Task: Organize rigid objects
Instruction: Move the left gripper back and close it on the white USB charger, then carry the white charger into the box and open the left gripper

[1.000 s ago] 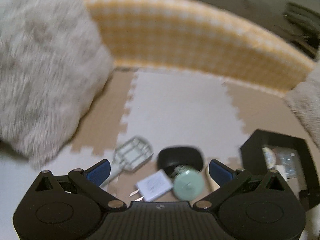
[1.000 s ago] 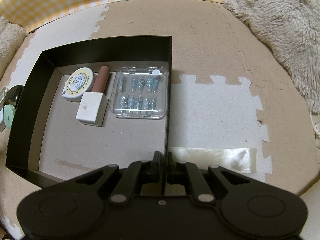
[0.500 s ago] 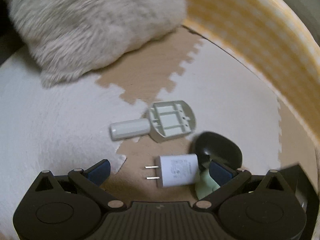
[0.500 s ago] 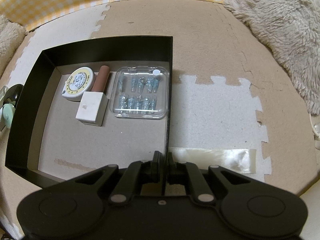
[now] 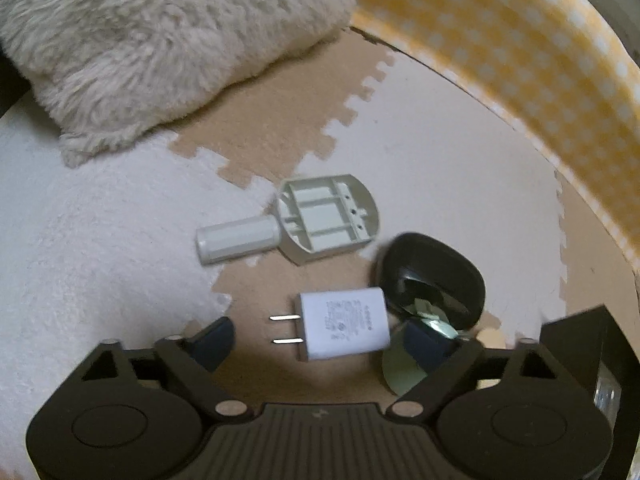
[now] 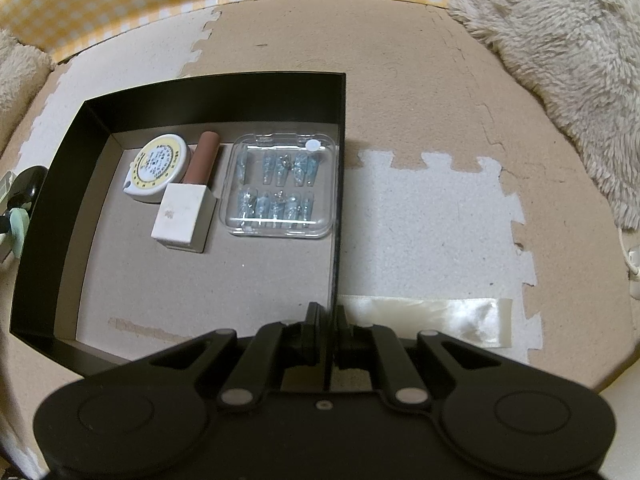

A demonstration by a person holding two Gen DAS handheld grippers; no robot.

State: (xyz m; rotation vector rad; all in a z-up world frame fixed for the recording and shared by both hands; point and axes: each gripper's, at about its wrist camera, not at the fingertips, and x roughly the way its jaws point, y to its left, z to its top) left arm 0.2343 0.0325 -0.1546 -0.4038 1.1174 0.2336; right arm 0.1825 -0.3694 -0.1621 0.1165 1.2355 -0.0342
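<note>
In the left wrist view my left gripper (image 5: 320,340) is open, with a white plug adapter (image 5: 344,329) lying on the mat between its fingers. Beyond it lie a grey-white handled plastic part (image 5: 304,224), a black oval case (image 5: 434,280) and a pale green disc (image 5: 404,372) by the right finger. In the right wrist view my right gripper (image 6: 325,316) is shut on the right wall of the black box (image 6: 338,184). The box holds a yellow-white tape measure (image 6: 158,168), a brown tube with a white cap (image 6: 192,196) and a clear case of blue pieces (image 6: 280,186).
Fluffy beige cushions lie at the far left (image 5: 160,40) and far right (image 6: 560,68). A yellow checked wall (image 5: 520,64) rings the foam puzzle mat. A strip of glossy tape (image 6: 432,318) lies on the mat right of the box. The box corner (image 5: 576,344) shows at the left view's right edge.
My left gripper has swung left and lowered toward the plug adapter, which now lies between its open fingers. My right gripper and the box have stayed still.
</note>
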